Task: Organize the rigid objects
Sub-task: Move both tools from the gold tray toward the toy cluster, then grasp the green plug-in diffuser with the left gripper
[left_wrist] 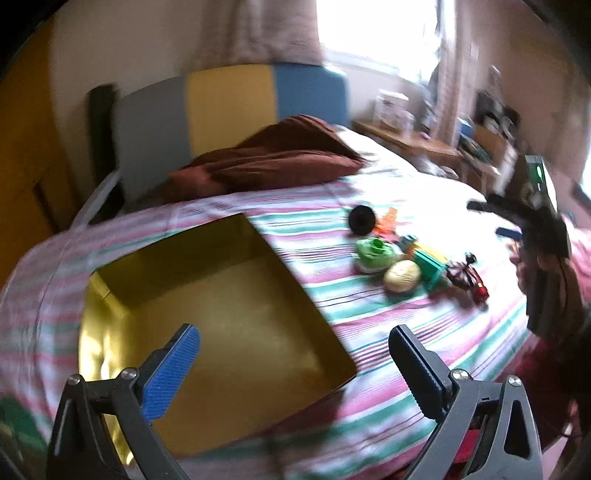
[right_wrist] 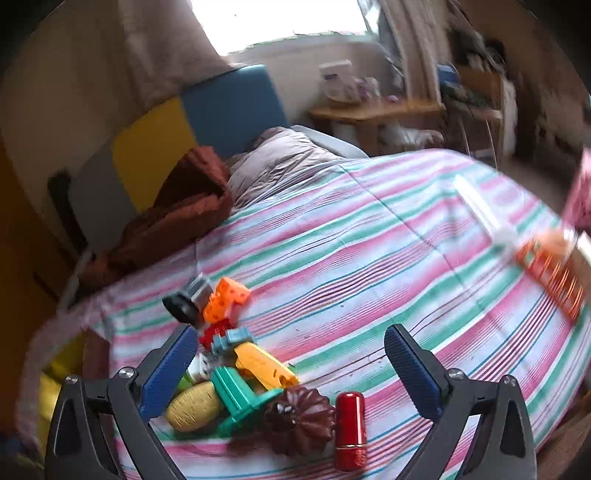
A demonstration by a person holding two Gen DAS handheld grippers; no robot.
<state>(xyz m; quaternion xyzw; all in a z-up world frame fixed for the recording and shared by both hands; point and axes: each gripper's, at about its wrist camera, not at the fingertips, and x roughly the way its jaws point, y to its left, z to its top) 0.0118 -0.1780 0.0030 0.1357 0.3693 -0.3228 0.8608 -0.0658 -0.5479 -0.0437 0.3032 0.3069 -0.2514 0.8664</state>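
While both claws, left gripper (left_wrist: pixel 293 352) and right gripper (right_wrist: pixel 290 354), are gaping empty, we're eyeing the red cylinder (right_wrist: pixel 350 430) lying beside the toy pile (right_wrist: pixel 236 376) on the bed (right_wrist: pixel 369 240): probably light, stiff, slick, so we're guessing mid-body across its width.

Striped bed (right_wrist: pixel 369 236) — gold box (left_wrist: pixel 221 295), toy pile (right_wrist: pixel 251 384), pillows (left_wrist: pixel 273 155).

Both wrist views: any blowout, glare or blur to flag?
Left wrist: window blown out, washing over the far side of the bedspread; glare on the gold box wall; motion blur throughout, while the left tool stays sharp. Right wrist: window clipped white; right edge smeared; toys between the right tool fingers fairly crisp.
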